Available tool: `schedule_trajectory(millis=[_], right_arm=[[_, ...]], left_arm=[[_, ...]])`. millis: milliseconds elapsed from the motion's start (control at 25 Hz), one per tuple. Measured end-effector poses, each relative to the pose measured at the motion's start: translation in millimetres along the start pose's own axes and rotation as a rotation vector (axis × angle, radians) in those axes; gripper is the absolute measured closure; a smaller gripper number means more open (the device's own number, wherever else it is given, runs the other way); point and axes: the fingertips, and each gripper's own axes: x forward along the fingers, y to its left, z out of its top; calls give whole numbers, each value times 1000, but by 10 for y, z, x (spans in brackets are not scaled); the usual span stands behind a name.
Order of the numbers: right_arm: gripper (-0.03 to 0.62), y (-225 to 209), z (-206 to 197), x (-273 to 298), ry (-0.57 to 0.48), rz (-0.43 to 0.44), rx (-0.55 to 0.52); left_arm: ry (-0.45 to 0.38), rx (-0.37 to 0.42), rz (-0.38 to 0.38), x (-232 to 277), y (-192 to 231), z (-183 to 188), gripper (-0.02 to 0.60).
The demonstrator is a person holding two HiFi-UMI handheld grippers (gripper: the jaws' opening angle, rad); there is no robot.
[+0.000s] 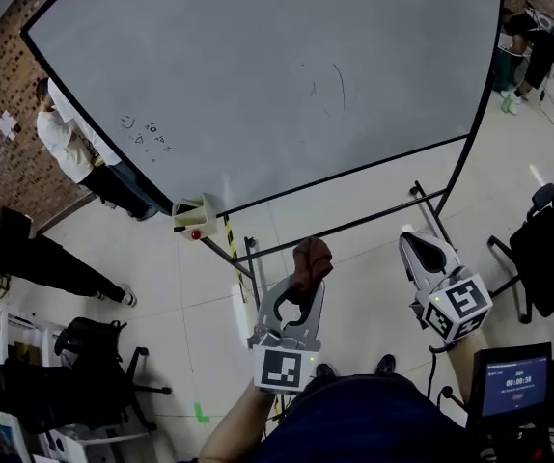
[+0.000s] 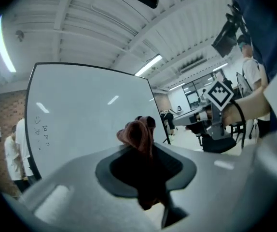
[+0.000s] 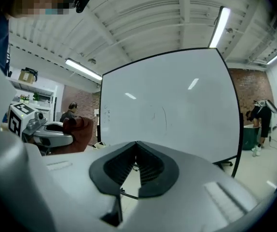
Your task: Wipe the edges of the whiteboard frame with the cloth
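We are pinching a crumpled reddish-brown cloth (image 1: 312, 258) (image 2: 137, 135) in our left gripper (image 1: 303, 285) (image 2: 141, 151); our right gripper (image 1: 422, 246) (image 3: 136, 152) is pressing its ribbed jaws together, empty, before the thin black frame (image 1: 354, 173) of the smooth whiteboard (image 1: 258, 75).

Pale tiled floor (image 1: 373, 287) and what it carries.
The black tubular stand (image 1: 349, 228) of the whiteboard (image 1: 258, 75) rests mid-floor, with a yellow-and-black striped strip (image 1: 231, 249) by its left foot and a green tape mark (image 1: 201, 413) nearer the camera. A black office chair (image 1: 94, 374) stands at lower left, a second chair (image 1: 538, 249) at right. A person in white (image 1: 69, 148) stands at the left edge — another person (image 1: 538, 51) far upper right, beside a green bin (image 1: 505, 68).
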Motion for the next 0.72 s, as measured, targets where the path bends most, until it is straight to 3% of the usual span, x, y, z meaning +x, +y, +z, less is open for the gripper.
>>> schedule_trajectory(millis=[200, 440, 720], right_arm=[[585, -50, -35, -225, -51, -12, 55], [585, 122, -194, -297, -20, 9, 34], [585, 188, -293, -317, 11, 28, -7]], left_arm=[[40, 4, -14, 100, -409, -64, 489], [38, -66, -18, 99, -443, -107, 489], [52, -81, -22, 73, -478, -185, 489]])
